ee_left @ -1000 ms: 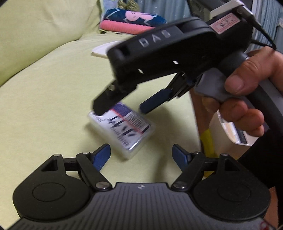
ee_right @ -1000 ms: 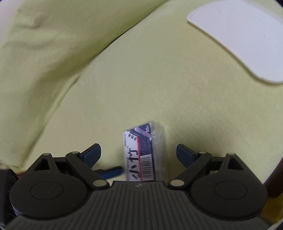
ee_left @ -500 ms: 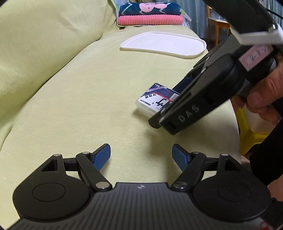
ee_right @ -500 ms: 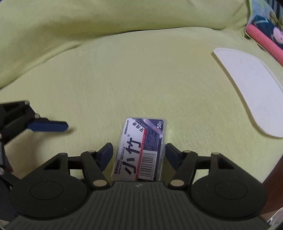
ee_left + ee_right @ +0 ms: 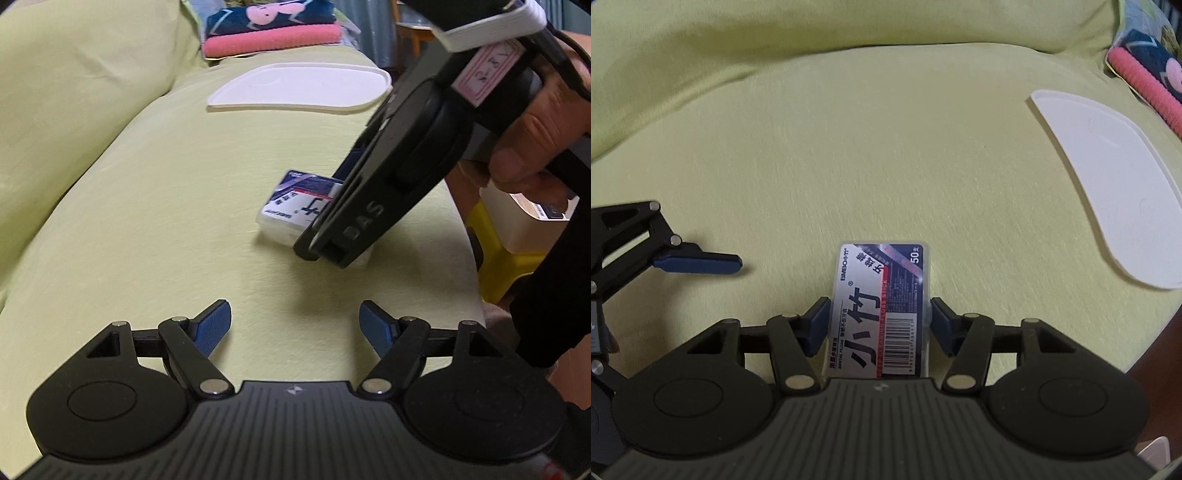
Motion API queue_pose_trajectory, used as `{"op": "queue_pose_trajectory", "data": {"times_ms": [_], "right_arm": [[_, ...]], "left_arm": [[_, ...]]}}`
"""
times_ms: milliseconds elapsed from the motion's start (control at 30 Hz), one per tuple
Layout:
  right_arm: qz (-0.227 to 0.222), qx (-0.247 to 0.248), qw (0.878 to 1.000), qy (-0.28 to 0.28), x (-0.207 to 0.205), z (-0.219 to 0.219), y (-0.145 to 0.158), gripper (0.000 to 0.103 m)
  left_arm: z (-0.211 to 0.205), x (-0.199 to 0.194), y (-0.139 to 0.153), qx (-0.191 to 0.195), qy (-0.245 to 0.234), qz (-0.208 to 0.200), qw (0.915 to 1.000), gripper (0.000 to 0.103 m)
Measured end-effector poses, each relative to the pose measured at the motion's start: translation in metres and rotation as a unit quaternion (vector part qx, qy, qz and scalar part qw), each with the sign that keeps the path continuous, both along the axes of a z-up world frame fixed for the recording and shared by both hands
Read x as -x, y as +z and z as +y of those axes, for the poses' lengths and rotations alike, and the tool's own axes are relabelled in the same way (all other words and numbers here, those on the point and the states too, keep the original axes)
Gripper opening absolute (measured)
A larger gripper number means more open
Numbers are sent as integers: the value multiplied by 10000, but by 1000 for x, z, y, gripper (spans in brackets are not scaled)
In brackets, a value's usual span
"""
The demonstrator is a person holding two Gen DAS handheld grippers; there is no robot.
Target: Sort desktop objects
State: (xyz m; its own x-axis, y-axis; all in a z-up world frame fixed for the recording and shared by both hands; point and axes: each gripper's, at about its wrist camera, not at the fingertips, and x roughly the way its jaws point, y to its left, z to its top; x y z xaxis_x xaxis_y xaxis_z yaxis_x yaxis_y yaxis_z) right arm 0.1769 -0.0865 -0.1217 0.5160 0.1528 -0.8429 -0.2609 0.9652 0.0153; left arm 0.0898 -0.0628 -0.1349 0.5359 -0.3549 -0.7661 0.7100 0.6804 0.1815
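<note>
L wrist view: left gripper (image 5: 295,325) spread wide, empty, over sofa seat (image 5: 155,229). R wrist view: right gripper (image 5: 877,325) pads against both sides of floss box (image 5: 881,306), near seat's front edge; white tray (image 5: 1108,192) farther right.

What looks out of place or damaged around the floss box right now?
Nothing stands out. The floss box lies flat and intact on the green cover, squarely between the right tongs; the white tray sits flat too.
</note>
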Motion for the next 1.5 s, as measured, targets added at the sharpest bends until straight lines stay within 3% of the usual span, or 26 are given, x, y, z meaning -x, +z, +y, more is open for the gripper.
{"op": "queue_pose_trajectory", "data": {"times_ms": [133, 233, 367, 467, 633, 833, 1133, 1500], "right_arm": [[-133, 523, 9981, 286, 2, 15, -4, 54], [-125, 371, 9991, 178, 1, 11, -1, 53], [-69, -410, 9991, -113, -1, -11, 13, 53], [106, -1343, 9908, -136, -1, -34, 20, 53], [357, -2072, 9776, 24, 5, -56, 21, 53], [339, -2311, 9722, 133, 13, -68, 27, 53], [206, -2323, 9720, 298, 19, -71, 43, 53], [-75, -2468, 9690, -35, 51, -92, 53, 53]], "left_arm": [[0, 11, 0, -54, -95, 24, 9999, 77], [-3, 10, -2, -25, -110, 24, 9999, 77], [-3, 11, -2, 87, -112, 23, 9999, 77], [-1, 10, -1, 285, -155, -77, 9994, 75], [1, 10, 0, 407, -364, -369, 9978, 59], [-3, 13, 2, 541, -709, -494, 9948, 57], [-11, 13, 5, 682, -818, -515, 9930, 57], [-39, 28, 18, 664, -1165, -556, 9894, 57]]}}
